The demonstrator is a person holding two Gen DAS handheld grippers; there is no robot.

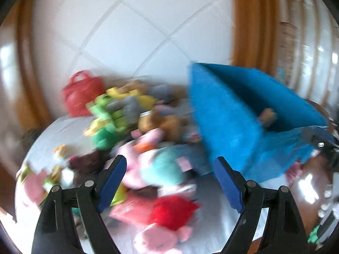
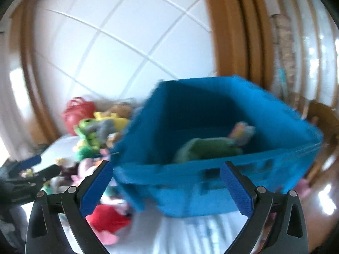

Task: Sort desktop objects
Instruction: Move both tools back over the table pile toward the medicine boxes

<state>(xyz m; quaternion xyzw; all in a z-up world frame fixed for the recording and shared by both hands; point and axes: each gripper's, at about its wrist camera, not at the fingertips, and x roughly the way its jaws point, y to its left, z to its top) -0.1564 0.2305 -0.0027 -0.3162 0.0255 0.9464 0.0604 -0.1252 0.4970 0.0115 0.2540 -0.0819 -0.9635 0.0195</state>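
A white wall [image 1: 131, 27] is seen behind the scene, divided by pale crossing lines into large tile-like panels; the same wall [image 2: 127, 42] is shown in the right wrist view. It is flanked on either side by orange-brown wooden frames [image 1: 250, 21], bent into curves by the lens; the right-hand frame [image 2: 231, 25] is made up of several parallel mouldings. Beyond it, glazed panes [image 2: 317, 42] are lit brightly from outside, with glare thrown across them. A white tabletop [image 1: 53, 135] is spread below; at the right edge a polished brown surface [image 2: 324, 201] is marked by bright reflections. Everything is blurred.
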